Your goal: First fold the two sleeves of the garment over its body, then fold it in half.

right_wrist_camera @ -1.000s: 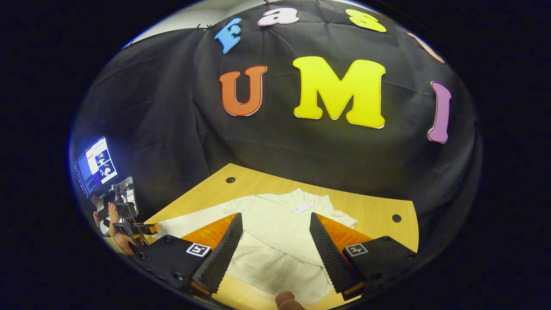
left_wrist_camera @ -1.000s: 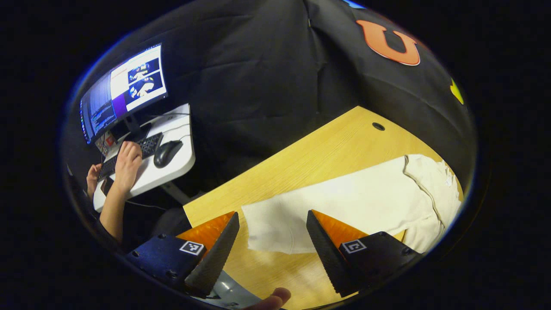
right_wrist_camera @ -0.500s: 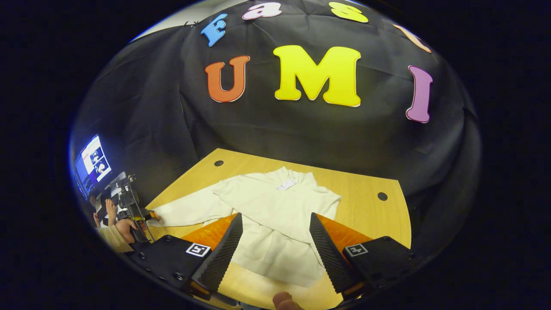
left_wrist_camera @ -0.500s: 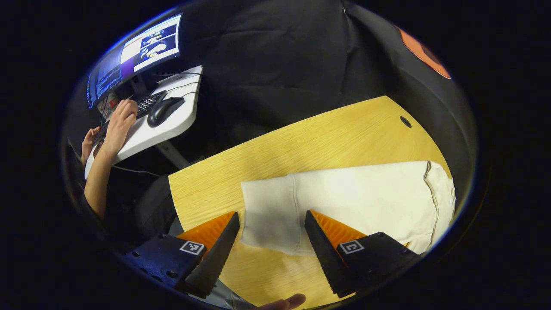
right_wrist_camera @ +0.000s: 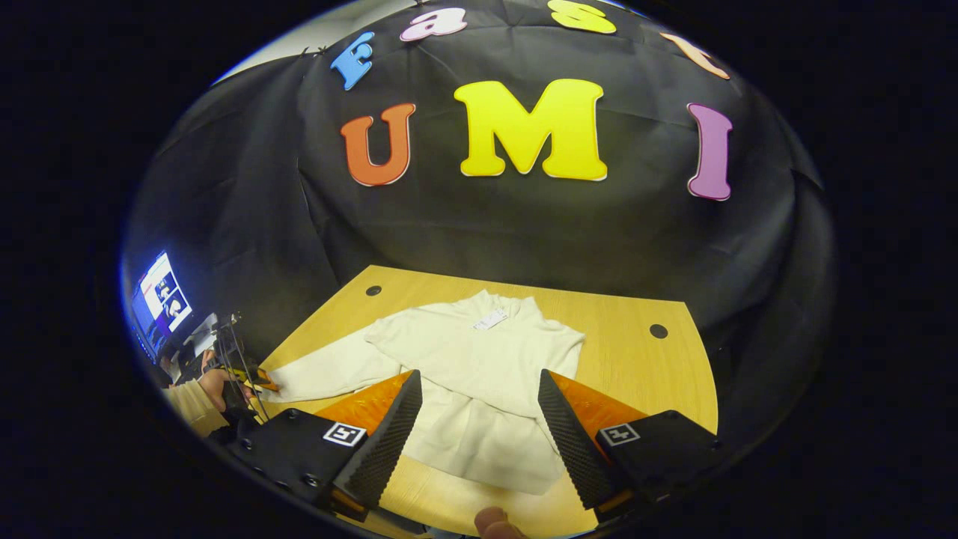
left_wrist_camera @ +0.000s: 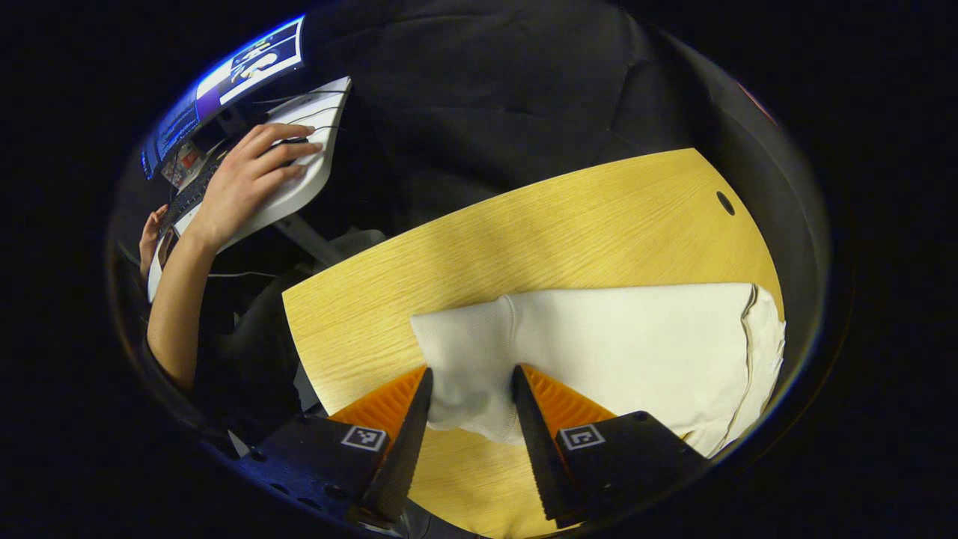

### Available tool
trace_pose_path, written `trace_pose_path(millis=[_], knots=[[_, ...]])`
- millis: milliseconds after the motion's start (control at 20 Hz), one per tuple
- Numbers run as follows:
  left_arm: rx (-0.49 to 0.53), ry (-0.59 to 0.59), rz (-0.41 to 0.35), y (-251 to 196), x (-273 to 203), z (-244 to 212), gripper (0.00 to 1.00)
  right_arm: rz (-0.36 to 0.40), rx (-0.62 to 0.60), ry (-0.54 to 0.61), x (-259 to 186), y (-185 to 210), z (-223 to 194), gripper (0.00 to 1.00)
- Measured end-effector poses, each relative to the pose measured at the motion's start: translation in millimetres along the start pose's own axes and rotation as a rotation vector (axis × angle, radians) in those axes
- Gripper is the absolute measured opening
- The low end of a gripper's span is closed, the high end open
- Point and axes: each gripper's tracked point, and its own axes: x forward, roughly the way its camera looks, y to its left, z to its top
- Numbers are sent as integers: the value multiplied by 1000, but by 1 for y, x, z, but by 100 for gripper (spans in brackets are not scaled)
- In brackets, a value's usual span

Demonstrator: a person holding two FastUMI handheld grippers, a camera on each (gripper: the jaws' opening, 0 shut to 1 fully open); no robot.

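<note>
A cream long-sleeved garment lies flat on the wooden table, collar towards the wall. One sleeve stretches out to the left. The other sleeve lies folded across the body. In the left gripper view, the outstretched sleeve's cuff sits between the fingers of my left gripper. The jaws have narrowed around the cuff but still stand apart. From the right gripper view, the left gripper is at that sleeve's end, held by a hand. My right gripper hovers open over the garment's near hem.
Beyond the table's left end stands a white desk with a monitor; a person's hand rests on it. Round holes mark the tabletop's far corners. Bare wood lies between the sleeve and the wall.
My left gripper has come down over the sleeve's cuff and its jaws have narrowed around it. The right gripper has drawn back a little. The person's hand at the desk shifted.
</note>
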Motion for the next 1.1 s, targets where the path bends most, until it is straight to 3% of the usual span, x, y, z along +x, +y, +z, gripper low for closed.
trace_pose_path(millis=[100, 150, 250, 300, 350, 400, 750, 1100], knots=[[17, 7, -15, -8, -2, 0, 52, -45, -4, -62, -13, -13, 9, 97], [27, 13, -9, -9, -1, -1, 36, -67, -5, -103, -21, -18, 17, 97], [44, 23, 7, -13, -3, -1, 19, -115, -11, -190, -38, -32, 31, 97], [52, 31, 13, -14, -5, -2, 16, -138, -14, -230, -45, -37, 38, 97], [60, 39, 14, -15, -5, -3, 4, -157, -16, -265, -52, -42, 44, 97], [65, 44, 6, -19, -9, -4, 9, -170, -20, -290, -58, -47, 48, 97], [135, -48, -86, -78, -68, 28, 7, -207, 25, -314, -66, -73, 43, 97], [353, -141, -235, -220, -146, 40, 7, -262, 18, -370, -74, -100, 51, 97]])
